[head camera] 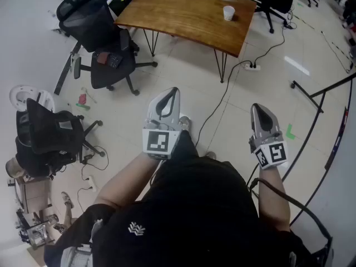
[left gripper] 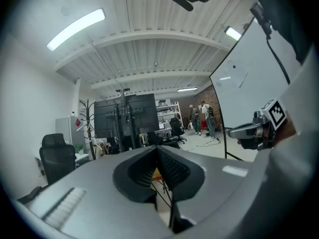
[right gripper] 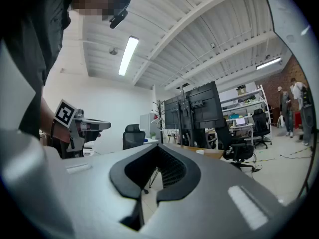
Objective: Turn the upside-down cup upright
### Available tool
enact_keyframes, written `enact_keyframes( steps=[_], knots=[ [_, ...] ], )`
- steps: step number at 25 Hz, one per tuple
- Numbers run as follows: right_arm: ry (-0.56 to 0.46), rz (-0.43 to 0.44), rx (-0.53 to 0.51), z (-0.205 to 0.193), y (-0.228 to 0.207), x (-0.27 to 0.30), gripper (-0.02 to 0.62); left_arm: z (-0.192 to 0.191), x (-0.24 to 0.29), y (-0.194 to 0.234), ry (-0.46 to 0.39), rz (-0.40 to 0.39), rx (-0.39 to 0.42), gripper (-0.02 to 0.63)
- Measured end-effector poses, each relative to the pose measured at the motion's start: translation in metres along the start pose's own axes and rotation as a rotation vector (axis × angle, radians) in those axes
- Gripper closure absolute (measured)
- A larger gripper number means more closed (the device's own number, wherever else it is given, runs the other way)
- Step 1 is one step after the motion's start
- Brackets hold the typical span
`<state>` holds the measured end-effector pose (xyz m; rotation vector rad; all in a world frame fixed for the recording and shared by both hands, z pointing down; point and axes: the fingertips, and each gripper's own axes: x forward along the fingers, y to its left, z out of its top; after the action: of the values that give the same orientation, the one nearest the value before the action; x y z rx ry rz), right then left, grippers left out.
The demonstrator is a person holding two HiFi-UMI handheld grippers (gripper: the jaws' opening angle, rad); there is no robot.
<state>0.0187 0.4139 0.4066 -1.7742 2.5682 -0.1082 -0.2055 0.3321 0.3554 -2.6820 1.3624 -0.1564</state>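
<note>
Office floor lies below; at twelve o'clock a wooden worktop [head camera: 183, 13] carries the white cup [head camera: 228, 13]. Left gripper [head camera: 171, 92] and right gripper [head camera: 259, 108] are far from it, jaws closed and empty.

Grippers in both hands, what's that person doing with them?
A person stands holding the left gripper and the right gripper out level, fingers shut on nothing. The white cup sits untouched on the wooden table well ahead of them. It's too small to tell which way up it is.
</note>
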Motion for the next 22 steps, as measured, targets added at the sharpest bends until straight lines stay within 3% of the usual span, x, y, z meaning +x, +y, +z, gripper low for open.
enact_keyframes(
  steps=[3, 6, 13, 22],
  knots=[
    [-0.05, 0.042, 0.083, 0.005, -0.01, 0.009, 0.594, -0.006, 0.022, 0.006, 0.015, -0.013, -0.008, 0.606],
    [-0.033, 0.023, 0.069, 0.0, -0.028, 0.025, 0.594, -0.01, 0.053, 0.01, 0.001, -0.039, -0.02, 0.606],
    [0.076, -0.154, 0.005, -0.014, -0.096, 0.079, 0.594, -0.024, 0.157, 0.041, -0.01, -0.089, -0.072, 0.606],
    [0.158, -0.305, 0.02, -0.009, -0.162, 0.213, 0.594, -0.019, 0.298, 0.108, -0.019, -0.219, -0.05, 0.606]
  ],
)
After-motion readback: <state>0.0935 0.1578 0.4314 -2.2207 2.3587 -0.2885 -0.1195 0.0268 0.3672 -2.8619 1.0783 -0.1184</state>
